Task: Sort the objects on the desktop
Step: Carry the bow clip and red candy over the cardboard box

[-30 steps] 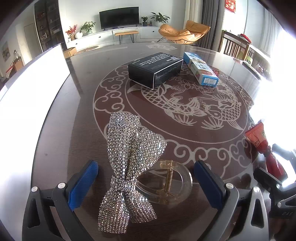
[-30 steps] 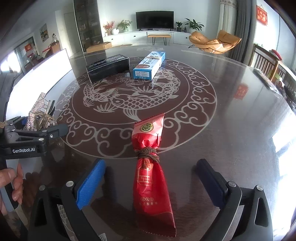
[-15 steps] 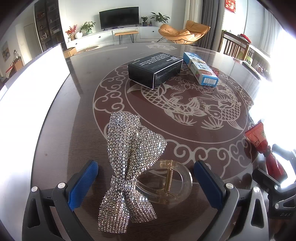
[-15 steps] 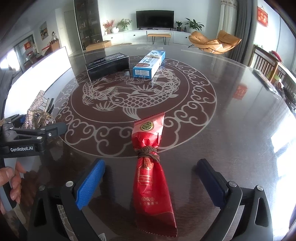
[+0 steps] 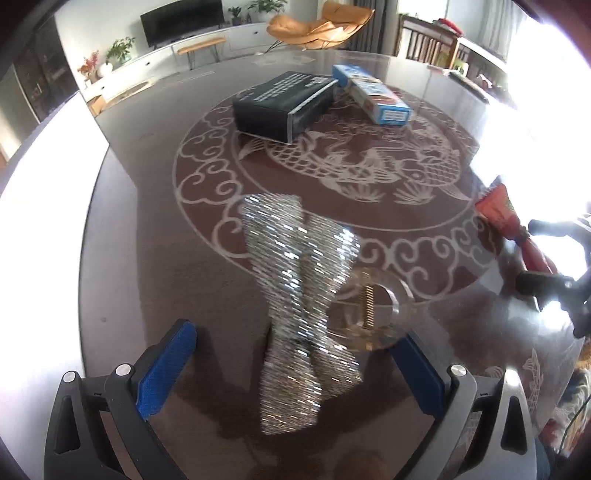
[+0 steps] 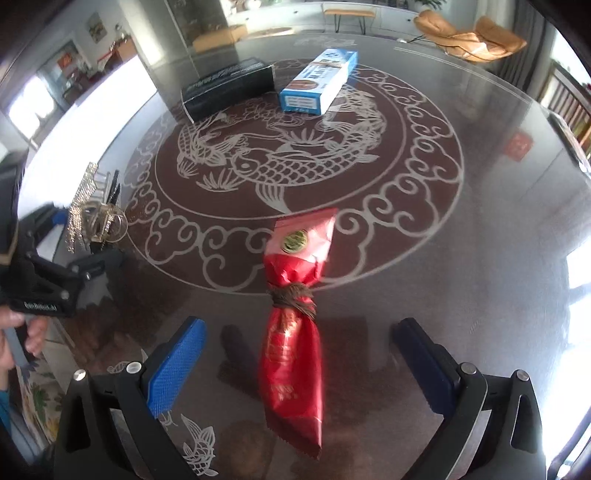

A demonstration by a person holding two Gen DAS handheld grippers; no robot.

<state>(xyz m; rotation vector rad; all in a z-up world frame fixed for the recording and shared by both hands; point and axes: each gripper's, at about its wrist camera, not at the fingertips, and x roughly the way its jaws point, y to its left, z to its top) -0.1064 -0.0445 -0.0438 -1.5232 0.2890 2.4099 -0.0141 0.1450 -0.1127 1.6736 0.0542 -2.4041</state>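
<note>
Approach step, both sides. Left hand-held gripper (image 5: 291, 365) wide open, empty, straddling rhinestone bow clip (image 5: 299, 295) on surface (image 5: 155, 258). Right hand-held gripper (image 6: 299, 363) likewise around red packet (image 6: 295, 325). Boxes at 12 o'clock. Next: close squarely, lift.

television (image 5: 183, 20), orange lounge chair (image 5: 319, 24), bright windows

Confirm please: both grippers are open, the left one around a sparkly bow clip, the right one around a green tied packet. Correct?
Not quite. The tied packet is red, not green, as the right wrist view shows. The rest holds: the left gripper is open around the sparkly bow clip, and the right gripper is open too.
</note>
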